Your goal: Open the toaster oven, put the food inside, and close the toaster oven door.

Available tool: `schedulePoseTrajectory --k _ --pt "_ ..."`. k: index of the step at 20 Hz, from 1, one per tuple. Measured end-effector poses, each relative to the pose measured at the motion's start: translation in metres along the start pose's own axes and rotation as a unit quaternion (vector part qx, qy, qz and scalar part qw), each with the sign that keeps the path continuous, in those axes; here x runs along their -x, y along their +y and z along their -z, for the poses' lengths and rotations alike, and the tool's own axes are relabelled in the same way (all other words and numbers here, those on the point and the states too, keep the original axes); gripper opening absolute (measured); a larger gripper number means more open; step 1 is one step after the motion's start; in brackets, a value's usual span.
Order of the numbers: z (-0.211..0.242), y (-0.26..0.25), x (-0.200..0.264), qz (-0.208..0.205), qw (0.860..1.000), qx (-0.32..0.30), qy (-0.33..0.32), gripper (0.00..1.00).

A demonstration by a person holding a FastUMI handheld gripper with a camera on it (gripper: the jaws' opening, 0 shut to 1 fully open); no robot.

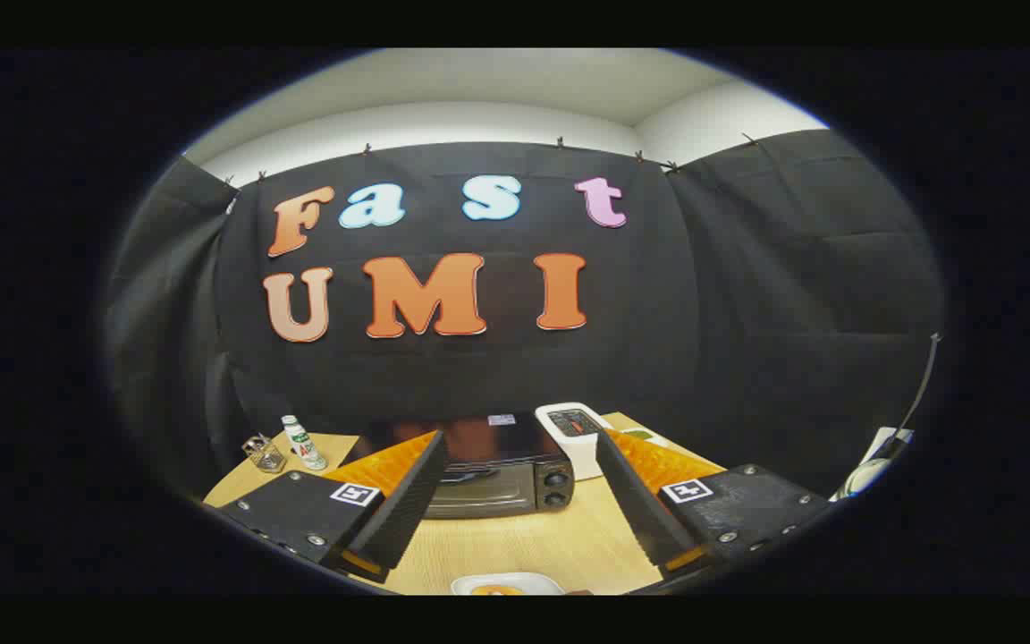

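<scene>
on the pale wooden desk [524, 541], beyond the fingers, the toaster oven [493, 470] is sitting with its door shut, its dark glass front facing the camera and two round knobs [556, 488] showing on its right side. the gripper [515, 501] is hovering above the desk with its fingers spread wide apart, gripping nothing, and the oven is showing in the gap between them. the left finger [403, 505] is crossing in front of the oven's left end, while the right finger [636, 501] is standing just to the right of the oven.

just behind and to the right of the oven, a white appliance [576, 438] with a dark panel on its top is standing upright, touching or nearly touching the oven's right side. nearer than the fingertips, between the two fingers, a white plate [506, 583] is lying on the desk with something orange on it, possibly the food [494, 590], though too little of it is showing to tell what it is.

at the far left corner of the desk, a small white bottle [304, 444] with a green label is standing slightly tilted, and a clear glass holder [265, 453] is sitting just beside it on its left. black cloth is hanging behind the desk as the booth's wall.
</scene>
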State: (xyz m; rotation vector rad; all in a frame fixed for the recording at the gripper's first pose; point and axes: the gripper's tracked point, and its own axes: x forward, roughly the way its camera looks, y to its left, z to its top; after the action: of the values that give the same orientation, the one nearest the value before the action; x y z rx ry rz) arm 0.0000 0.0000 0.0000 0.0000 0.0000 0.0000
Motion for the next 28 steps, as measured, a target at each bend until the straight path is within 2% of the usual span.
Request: schedulePoseTrajectory --k 17,28 --pt "-0.004 0.038 -0.001 -0.036 0.999 0.008 0.007 0.99" --pt "0.001 0.032 -0.015 -0.025 1.000 0.005 0.018 0.99"
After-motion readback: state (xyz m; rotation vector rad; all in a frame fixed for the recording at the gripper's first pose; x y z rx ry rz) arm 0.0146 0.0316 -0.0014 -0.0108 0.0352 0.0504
